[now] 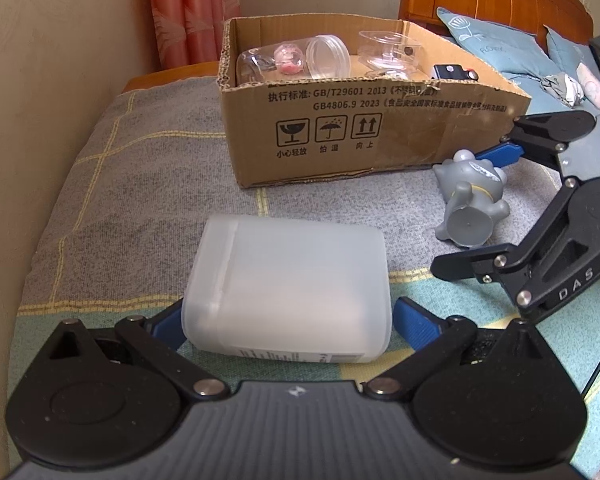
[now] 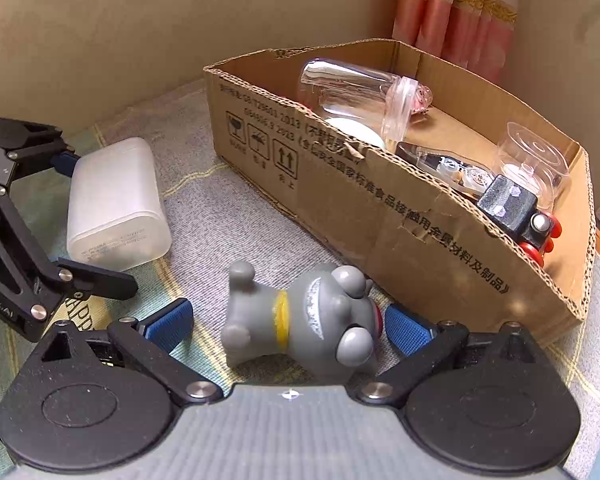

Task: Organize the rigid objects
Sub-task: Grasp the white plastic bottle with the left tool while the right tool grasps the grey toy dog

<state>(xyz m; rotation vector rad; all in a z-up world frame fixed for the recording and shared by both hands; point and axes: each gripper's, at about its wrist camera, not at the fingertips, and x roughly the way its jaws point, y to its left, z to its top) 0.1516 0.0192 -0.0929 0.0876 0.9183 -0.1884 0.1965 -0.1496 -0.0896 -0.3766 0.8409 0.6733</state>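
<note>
Left claw (image 1: 288, 316): apart, astride frosted box (image 1: 288, 284). Right claw (image 2: 288, 320): apart, astride grey toy (image 2: 300, 316). Carton (image 2: 420, 216) ahead.

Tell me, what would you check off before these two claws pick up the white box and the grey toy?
1. The left gripper is spread wide around the frosted white container: ok.
2. Its blue pads touch the container's sides: not ok; gaps show on both sides.
3. The right gripper straddles the grey toy figure, which lies on its side: ok.
4. Its pads press the toy: not ok; the left pad stands clear, and the right pad looks close.
5. The cardboard box has free room for both: cannot tell; clear jars and a toy train already lie inside.
6. The two grippers are clear of each other: ok, though near.
</note>
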